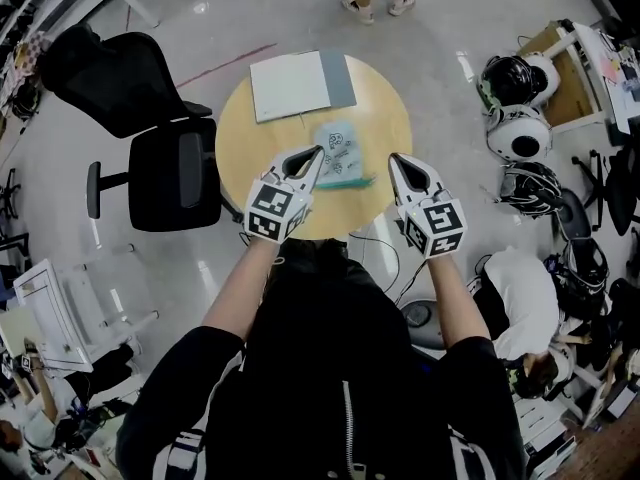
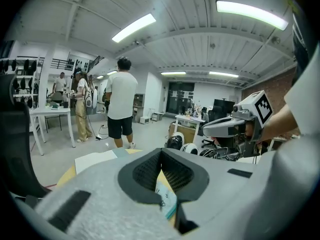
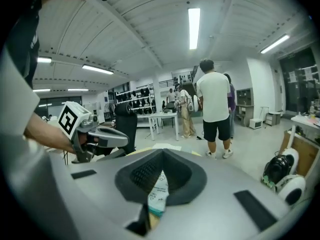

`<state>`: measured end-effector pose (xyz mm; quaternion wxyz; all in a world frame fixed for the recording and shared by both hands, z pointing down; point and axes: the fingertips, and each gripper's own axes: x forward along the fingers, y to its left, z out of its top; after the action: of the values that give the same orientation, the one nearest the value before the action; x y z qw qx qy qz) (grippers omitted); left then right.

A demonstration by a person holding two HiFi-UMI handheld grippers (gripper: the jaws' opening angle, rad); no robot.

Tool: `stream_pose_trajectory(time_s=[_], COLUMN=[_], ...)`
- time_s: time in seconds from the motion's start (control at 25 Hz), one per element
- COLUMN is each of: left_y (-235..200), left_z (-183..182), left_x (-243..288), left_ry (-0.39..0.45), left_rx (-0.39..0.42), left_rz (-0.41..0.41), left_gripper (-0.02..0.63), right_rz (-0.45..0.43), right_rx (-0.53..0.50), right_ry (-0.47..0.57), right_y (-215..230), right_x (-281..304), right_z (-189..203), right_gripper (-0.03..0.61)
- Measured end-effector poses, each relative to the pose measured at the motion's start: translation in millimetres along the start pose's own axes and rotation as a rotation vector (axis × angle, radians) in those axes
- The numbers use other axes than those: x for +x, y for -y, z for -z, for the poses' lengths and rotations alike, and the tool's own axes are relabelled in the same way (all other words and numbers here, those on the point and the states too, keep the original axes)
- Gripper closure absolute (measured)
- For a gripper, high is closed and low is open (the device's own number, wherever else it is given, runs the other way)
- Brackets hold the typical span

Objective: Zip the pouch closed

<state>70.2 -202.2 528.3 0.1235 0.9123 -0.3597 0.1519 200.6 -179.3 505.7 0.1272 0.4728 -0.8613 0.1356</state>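
Observation:
A pale translucent pouch (image 1: 338, 153) with small prints and a teal zip edge lies flat in the middle of the round wooden table (image 1: 245, 133). My left gripper (image 1: 318, 151) hovers just left of it, jaws shut and empty. My right gripper (image 1: 394, 158) hangs just right of the pouch, jaws together with nothing in them. In the left gripper view the pouch (image 2: 166, 196) shows through the notch below the shut left gripper (image 2: 161, 151), with the right gripper (image 2: 235, 126) off to the side. The right gripper view shows the pouch (image 3: 159, 191) under the right gripper (image 3: 162, 153).
A white pad on a grey folder (image 1: 300, 83) lies at the table's far side. A black office chair (image 1: 170, 168) stands at the left. Several helmets (image 1: 520, 118) lie on the floor at the right. A person (image 1: 375, 3) stands beyond the table.

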Motion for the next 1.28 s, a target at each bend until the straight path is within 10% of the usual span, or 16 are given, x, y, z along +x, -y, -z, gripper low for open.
stream_pose_trajectory(time_s=[0.36, 1.28], left_y=[-12, -44], left_z=[35, 104], left_x=[33, 10], left_ry=[-0.068, -0.225], left_rx=[-0.049, -0.156], left_rz=[0.010, -0.097], left_gripper=[0.606, 0.606], right_rz=[-0.066, -0.526], right_rx=[-0.040, -0.539], right_ry=[-0.186, -0.670], right_y=[29, 38], right_x=[30, 79], right_z=[72, 230], right_gripper=[0.574, 0.487])
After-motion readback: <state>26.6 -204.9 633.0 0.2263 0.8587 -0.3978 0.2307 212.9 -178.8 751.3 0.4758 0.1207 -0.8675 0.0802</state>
